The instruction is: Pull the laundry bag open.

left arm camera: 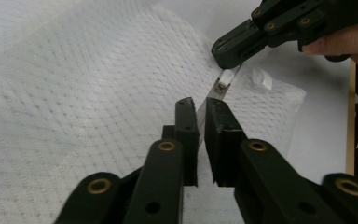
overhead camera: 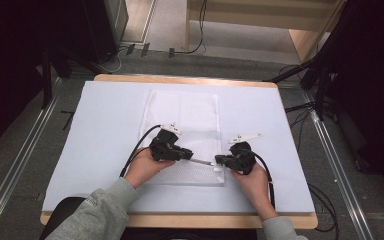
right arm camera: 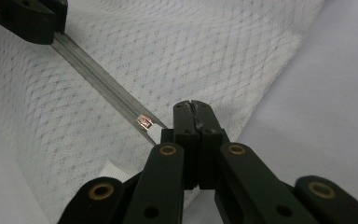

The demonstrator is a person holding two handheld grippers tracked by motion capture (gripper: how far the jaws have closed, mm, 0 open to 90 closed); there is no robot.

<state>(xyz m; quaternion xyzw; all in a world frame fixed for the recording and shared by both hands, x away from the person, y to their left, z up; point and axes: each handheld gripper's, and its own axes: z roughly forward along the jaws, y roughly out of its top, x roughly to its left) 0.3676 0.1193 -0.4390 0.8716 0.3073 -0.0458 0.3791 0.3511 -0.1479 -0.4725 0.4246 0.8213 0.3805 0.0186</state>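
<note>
Both tools pinch the clear strip (overhead camera: 200, 161) over the mesh bag (overhead camera: 180, 120).

No text, label, brand, number or sign can be read anywhere in the three views.
</note>
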